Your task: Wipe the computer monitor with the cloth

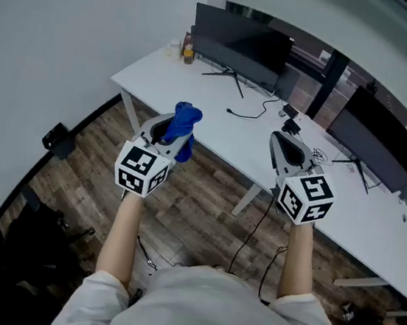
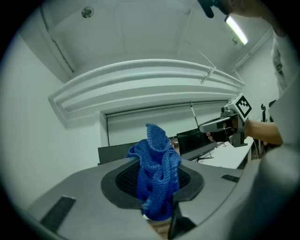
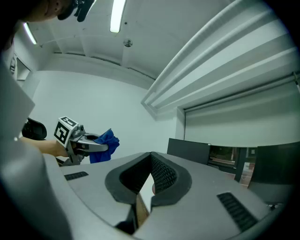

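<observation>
Left gripper clamped on a bunched blue knitted cloth, held before the white desk; cloth's length projects past the jaw tips, deskward; right gripper narrow, empty; wide black computer monitor upright, long axis along desk.

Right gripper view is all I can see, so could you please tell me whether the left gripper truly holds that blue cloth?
Observer: Yes. The left gripper view shows the left gripper shut on the blue cloth, which bunches up above the jaws.
Operator: Thank you. Where are the monitors?
Observer: In the head view, a left monitor and a right monitor, both dark, stand on the white desk ahead of both grippers.
Operator: Is anything lying between them?
Observer: A black cable lies loose on the desk there.
</observation>
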The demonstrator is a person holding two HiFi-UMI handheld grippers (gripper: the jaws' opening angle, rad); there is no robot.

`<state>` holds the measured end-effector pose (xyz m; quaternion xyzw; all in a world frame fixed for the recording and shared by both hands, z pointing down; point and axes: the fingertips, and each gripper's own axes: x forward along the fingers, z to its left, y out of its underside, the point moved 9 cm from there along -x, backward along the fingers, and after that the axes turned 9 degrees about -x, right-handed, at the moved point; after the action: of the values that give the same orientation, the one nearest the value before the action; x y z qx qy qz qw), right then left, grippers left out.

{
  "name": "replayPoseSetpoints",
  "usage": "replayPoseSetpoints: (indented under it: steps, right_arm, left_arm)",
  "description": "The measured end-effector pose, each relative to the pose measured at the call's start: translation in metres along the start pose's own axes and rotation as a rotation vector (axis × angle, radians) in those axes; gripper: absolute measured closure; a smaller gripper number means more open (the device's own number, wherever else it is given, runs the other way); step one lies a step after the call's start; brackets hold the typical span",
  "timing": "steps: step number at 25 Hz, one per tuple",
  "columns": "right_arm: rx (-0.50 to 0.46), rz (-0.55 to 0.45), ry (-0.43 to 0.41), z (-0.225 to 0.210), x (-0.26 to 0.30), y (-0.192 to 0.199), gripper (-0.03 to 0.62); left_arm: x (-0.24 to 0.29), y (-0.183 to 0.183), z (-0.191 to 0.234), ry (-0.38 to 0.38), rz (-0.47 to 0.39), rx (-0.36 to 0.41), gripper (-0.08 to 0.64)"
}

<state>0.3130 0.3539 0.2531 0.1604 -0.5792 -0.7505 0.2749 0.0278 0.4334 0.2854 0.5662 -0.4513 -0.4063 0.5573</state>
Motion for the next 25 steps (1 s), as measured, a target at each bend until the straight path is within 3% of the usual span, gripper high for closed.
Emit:
replayPoseSetpoints:
  steps: [9,16,21,25]
  right_arm:
    - [0.054,-0.032,0.068,0.029,0.017,0.001,0.579]
    - [0.050,0.007,0.029,0.044,0.052,0.008,0.580]
    - [0.040,0.011,0.011,0.032,0.095,0.016,0.580]
    - [0.024,0.010,-0.002,-0.003,0.143,0.029,0.580]
  left_arm:
    - [-0.021,0.015,0.033,0.024,0.023,0.016,0.423]
    - [-0.026,0.033,0.063,0.014,0.040,0.008,0.423]
    - [0.000,0.044,0.096,-0.003,0.050,-0.008,0.423]
    - [0.052,0.048,0.124,-0.013,0.059,-0.006,0.423]
